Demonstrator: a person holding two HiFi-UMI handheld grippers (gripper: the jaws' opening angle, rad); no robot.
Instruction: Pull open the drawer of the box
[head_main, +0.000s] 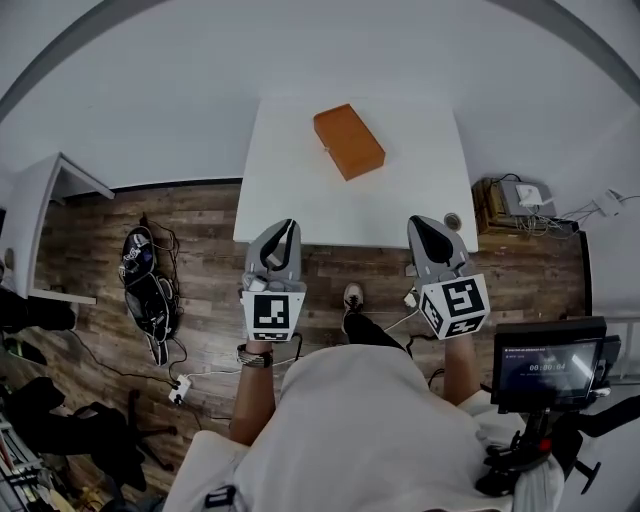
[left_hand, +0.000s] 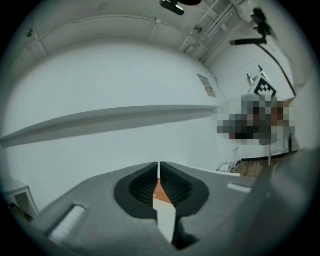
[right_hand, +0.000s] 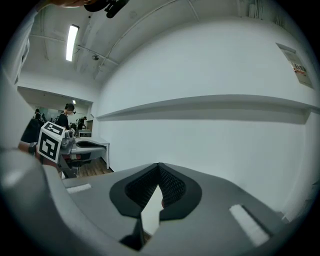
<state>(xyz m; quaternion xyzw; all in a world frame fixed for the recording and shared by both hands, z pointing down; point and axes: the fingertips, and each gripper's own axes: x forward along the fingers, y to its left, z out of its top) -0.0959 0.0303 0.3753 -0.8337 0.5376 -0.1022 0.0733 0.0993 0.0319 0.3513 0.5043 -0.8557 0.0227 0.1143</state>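
Nearest, left tool (head_main: 288, 226) and right tool (head_main: 420, 224) are closed; only head view shows whole orange box (head_main: 348, 140).

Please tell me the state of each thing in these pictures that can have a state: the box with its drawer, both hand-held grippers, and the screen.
Orange box: lying on the white table, drawer looks closed, nothing pulled out.
Left hand-held gripper: shut, empty, near the table's front edge, apart from the box.
Right hand-held gripper: shut, empty, also near the front edge, apart from the box.
Screen: switched on, showing digits.
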